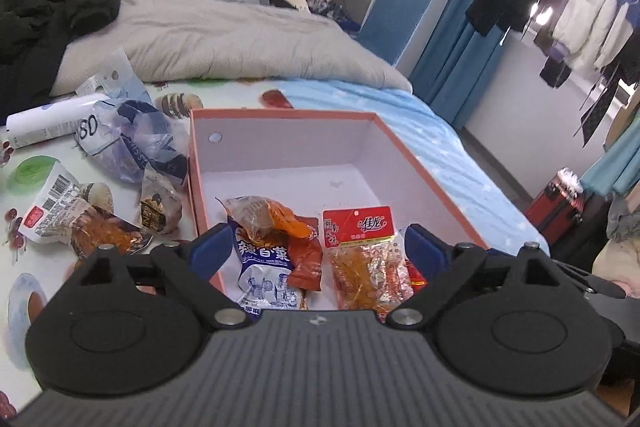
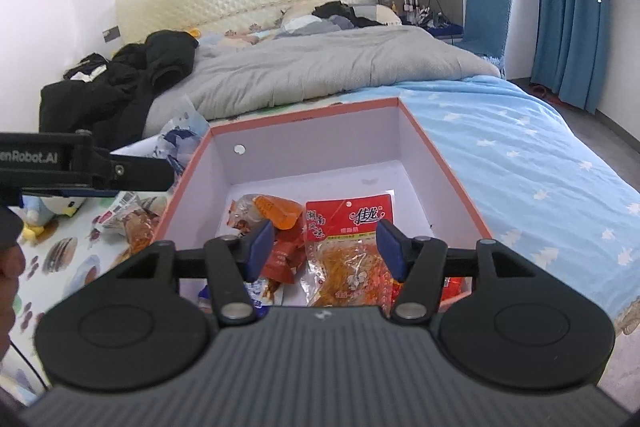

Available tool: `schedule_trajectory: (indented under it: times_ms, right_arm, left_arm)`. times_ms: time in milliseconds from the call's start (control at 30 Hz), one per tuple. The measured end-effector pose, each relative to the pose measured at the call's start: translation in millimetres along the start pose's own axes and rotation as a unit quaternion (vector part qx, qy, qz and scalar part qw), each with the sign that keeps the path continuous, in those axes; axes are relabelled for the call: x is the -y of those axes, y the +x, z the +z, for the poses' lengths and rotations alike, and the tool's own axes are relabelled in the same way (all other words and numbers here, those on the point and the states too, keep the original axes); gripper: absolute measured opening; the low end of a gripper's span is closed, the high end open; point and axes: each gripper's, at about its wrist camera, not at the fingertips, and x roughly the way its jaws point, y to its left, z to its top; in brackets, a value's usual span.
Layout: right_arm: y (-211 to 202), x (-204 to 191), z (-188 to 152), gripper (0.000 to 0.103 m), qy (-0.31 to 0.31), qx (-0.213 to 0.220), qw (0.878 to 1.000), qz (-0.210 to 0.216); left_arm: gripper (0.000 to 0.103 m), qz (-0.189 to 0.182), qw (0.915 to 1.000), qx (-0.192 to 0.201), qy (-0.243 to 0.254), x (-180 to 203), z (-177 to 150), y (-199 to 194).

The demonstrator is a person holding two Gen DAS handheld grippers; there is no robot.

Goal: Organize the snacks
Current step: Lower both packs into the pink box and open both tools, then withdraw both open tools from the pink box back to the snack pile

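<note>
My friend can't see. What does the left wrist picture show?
An open tool hovers over an orange-rimmed box holding snack packets, like a red-labelled one. More snacks lie left of it on a patterned cloth, bed behind.

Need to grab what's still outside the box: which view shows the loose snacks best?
Left wrist view: loose snacks lie in plain sight left of the box. The right wrist view shows only a few beside the box, partly hidden behind the left gripper's body.
</note>
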Motion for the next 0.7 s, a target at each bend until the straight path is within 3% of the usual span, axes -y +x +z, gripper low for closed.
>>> schedule_trajectory:
  times_ms: [333, 700]
  right_arm:
    - [-45, -34, -21, 0.059, -0.010, 0.048, 0.998, 0.026]
    - [-78, -93, -62, 0.059, -0.058, 0.062, 0.994, 0.070]
  left_arm:
    - [0.095, 0.032, 0.9978, 0.057, -0.007, -16, -46, -72]
    - [0.095, 0.092, 0.9928, 0.067, -0.037, -56, -103, -129]
